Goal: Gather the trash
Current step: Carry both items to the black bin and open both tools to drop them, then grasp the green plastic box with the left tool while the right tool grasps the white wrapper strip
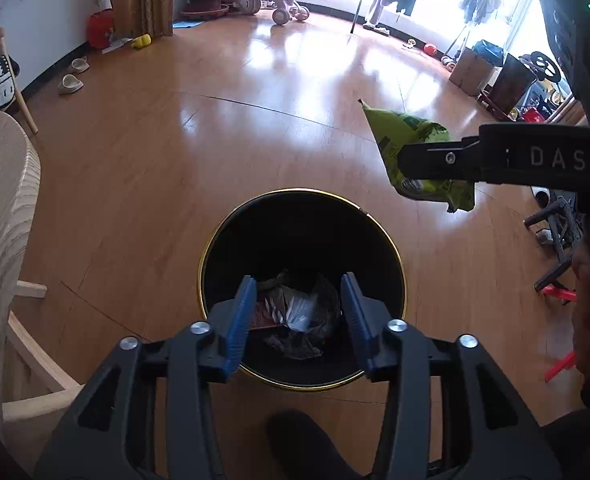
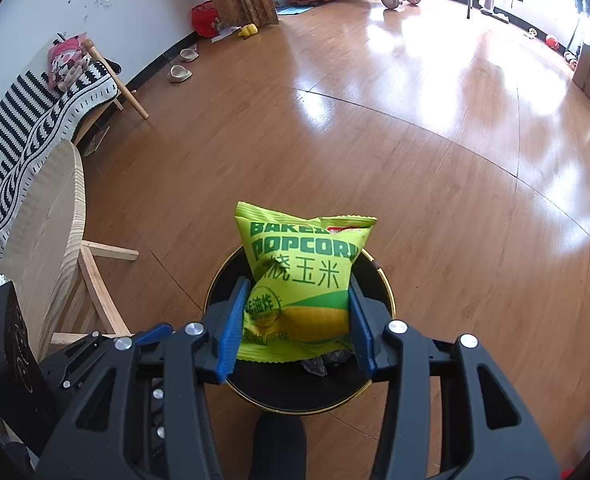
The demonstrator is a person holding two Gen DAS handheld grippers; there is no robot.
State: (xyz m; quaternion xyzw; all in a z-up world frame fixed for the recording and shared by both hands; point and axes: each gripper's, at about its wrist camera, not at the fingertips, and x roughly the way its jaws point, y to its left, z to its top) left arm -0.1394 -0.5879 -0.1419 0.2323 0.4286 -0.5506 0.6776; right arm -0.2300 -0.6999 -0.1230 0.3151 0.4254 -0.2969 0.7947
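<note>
Snack bag going over the bin

The right claw (image 2: 295,312) is squeezing the green popcorn bag (image 2: 301,276) over the black bin (image 1: 215,248); the left claw (image 1: 297,312) is hanging partly open, holding nothing, wrappers (image 1: 295,312) at its twelve o'clock.

Readable text: popcorn bag (image 2: 303,280) front reads "BAKED POPCORN" in dark green caps, last letters cut at the edges, then large Chinese "烧玉米" beneath. Round green seal lower left on the bag has Chinese characters, partly hidden, looks like "非油炸". Small red label top right, illegible. Right hand-held gripper (image 1: 407,158) body, seen from the left wrist view: embossed "DAS".
</note>
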